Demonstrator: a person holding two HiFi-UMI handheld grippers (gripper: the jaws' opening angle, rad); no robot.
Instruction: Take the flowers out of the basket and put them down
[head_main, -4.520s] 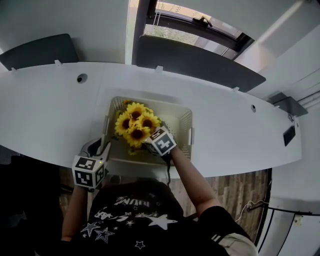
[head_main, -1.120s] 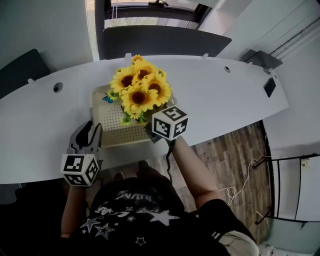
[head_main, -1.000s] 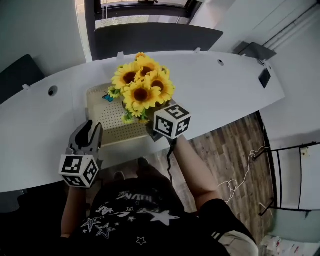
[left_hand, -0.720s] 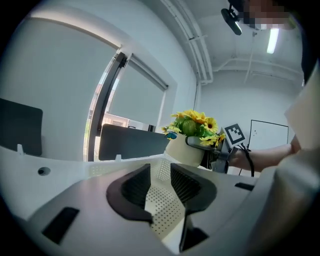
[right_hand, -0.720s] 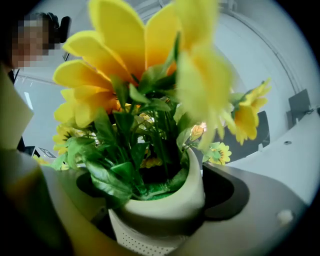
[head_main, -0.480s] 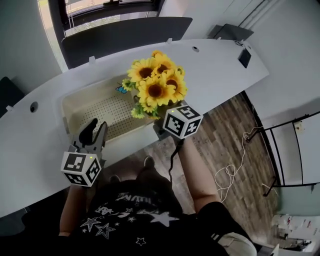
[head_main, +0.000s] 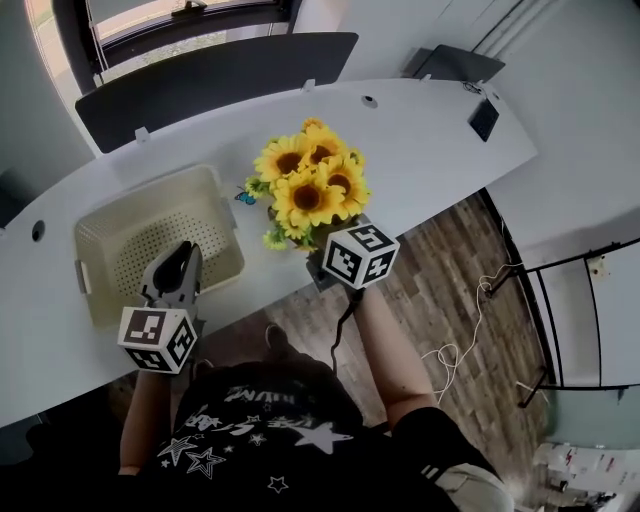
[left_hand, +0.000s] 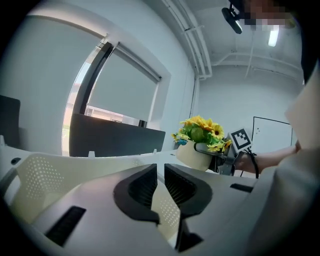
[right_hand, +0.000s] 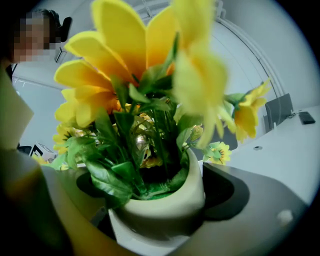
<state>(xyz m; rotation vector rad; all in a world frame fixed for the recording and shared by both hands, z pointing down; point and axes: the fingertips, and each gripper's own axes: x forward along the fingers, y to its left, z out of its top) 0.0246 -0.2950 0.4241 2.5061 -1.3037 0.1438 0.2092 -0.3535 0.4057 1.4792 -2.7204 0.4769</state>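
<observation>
The sunflowers (head_main: 308, 185) stand in a cream pot (right_hand: 165, 210), and my right gripper (head_main: 322, 268) is shut on that pot, one jaw on each side. They are to the right of the basket (head_main: 150, 185), over the white table (head_main: 420, 130) near its front edge. I cannot tell whether the pot touches the table. The cream perforated basket holds nothing. My left gripper (head_main: 180, 252) hangs over the basket's front rim. Its jaws have just been closing to a narrow gap, and only the basket's perforated surface (left_hand: 40, 175) shows through it. The left gripper view has the flowers (left_hand: 200, 131) at the right.
Dark panels (head_main: 210, 70) line the table's far edge, with a window behind. A small dark device (head_main: 483, 118) lies at the table's right end. Wooden floor (head_main: 440, 290) with a loose cable (head_main: 470, 330) lies right of me.
The right gripper carried the flowers rightward, from above the basket to beside it. The left gripper's jaws narrowed from wide open while it stayed at the basket's front rim.
</observation>
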